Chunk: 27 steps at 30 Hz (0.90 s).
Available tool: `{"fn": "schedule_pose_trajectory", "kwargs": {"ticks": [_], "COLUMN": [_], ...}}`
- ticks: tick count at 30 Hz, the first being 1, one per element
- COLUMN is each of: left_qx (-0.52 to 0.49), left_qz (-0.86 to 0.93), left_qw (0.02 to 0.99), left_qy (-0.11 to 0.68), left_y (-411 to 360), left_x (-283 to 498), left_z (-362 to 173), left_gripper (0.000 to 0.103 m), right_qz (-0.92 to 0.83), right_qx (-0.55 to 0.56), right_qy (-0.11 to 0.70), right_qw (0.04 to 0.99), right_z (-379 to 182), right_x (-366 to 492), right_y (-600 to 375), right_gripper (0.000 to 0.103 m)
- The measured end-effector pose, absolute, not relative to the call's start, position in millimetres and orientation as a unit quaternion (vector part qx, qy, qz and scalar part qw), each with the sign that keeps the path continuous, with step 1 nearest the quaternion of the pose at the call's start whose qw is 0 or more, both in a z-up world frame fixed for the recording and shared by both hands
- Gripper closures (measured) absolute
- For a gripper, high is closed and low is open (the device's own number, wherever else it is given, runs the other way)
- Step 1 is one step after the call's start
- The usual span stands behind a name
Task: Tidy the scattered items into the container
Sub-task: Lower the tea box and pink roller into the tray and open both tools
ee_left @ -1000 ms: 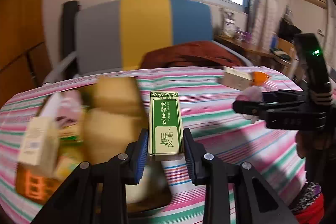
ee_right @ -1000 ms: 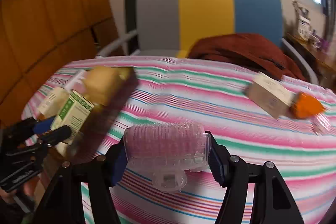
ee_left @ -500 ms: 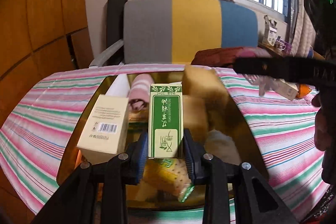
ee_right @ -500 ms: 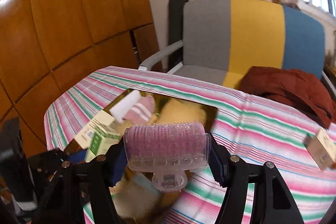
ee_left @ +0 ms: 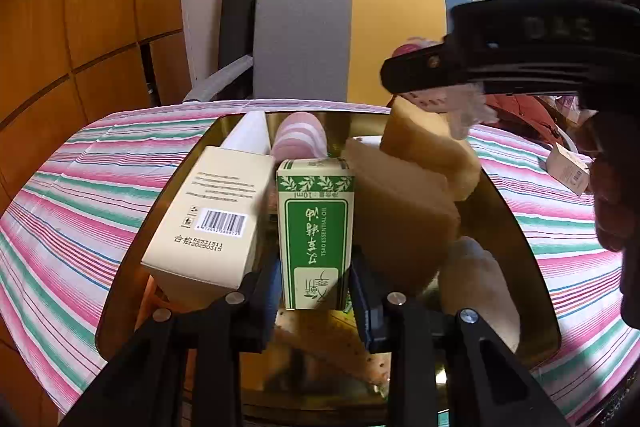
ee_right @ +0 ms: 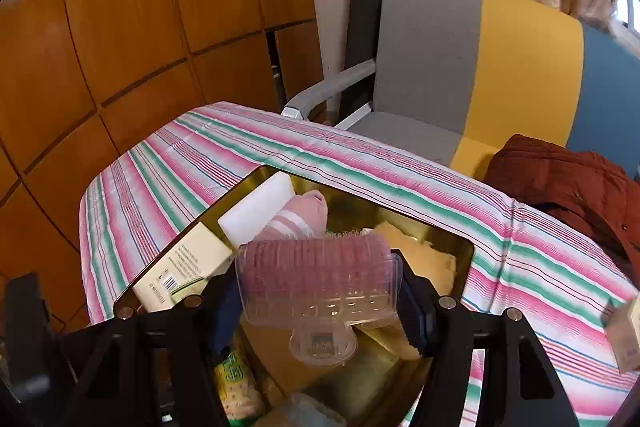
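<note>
My left gripper [ee_left: 316, 291] is shut on an upright green-and-white essential-oil box [ee_left: 316, 227], held just above the gold-walled container [ee_left: 520, 227]. My right gripper [ee_right: 320, 299] is shut on a pink hair roller in a clear plastic case [ee_right: 320, 279], also over the container [ee_right: 466, 251]. In the left wrist view one of the right gripper's fingers [ee_left: 440, 67] crosses the upper right. The container holds a cream barcode box [ee_left: 208, 223], a pink striped sock [ee_left: 298, 143], a white block [ee_right: 256, 207] and tan sponges [ee_left: 400, 215].
The container sits on a pink-and-green striped tablecloth [ee_right: 168, 167]. A small cream box [ee_left: 568, 167] lies on the cloth to the right. Behind the table stand a grey, yellow and blue chair [ee_right: 460, 59] with a rust-red jacket [ee_right: 568, 179], and wooden wall panels [ee_right: 120, 27].
Both grippers have swung left from over the open tablecloth to above the container. Each still grips its item, the green box and the pink roller.
</note>
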<state>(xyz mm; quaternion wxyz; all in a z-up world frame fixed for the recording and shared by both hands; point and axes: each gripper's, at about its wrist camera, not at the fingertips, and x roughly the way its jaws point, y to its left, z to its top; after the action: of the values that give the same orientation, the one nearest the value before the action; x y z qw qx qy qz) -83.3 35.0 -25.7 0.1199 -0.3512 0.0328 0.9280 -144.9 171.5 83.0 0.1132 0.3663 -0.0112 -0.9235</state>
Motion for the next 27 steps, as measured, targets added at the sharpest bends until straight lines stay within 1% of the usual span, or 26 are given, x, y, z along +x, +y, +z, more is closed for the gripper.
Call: {"fn": "schedule_pose_trajectory", "kwargs": {"ticks": [10,12,13,14,17,24,27], "left_qx": [-0.345,-0.343,-0.342,-0.341,-0.339,-0.323,-0.321], "left_qz": [0.930,0.931,0.931,0.931,0.932,0.938,0.939], "left_qw": [0.120,0.124,0.125,0.128,0.128,0.124,0.123], "left_qy": [0.032,0.031,0.030,0.028,0.028,0.023,0.022], "left_y": [31.2,30.8,30.7,30.2,29.4,26.8,25.1], "left_x": [-84.0,-83.4,-82.8,-82.5,-82.0,-79.0,-79.9], "left_z": [-27.7,-27.0,-26.7,-26.4,-25.7,-18.4,-16.6], "left_gripper": [0.070,0.065,0.064,0.062,0.061,0.060,0.060], "right_qz": [-0.919,-0.920,-0.919,-0.918,-0.918,-0.924,-0.936], "right_qx": [0.375,0.372,0.372,0.373,0.363,0.341,0.312], "right_qy": [-0.008,-0.015,-0.023,-0.036,-0.069,-0.081,-0.077], "right_qw": [0.119,0.122,0.126,0.131,0.144,0.152,0.142], "right_z": [68.5,68.3,68.4,68.5,71.6,81.1,86.6], "right_x": [-166.7,-170.6,-172.6,-174.7,-176.3,-164.3,-148.8], "right_y": [157.9,158.3,159.2,161.0,167.5,173.3,179.9], "right_gripper": [0.036,0.035,0.031,0.021,0.010,0.010,0.009]}}
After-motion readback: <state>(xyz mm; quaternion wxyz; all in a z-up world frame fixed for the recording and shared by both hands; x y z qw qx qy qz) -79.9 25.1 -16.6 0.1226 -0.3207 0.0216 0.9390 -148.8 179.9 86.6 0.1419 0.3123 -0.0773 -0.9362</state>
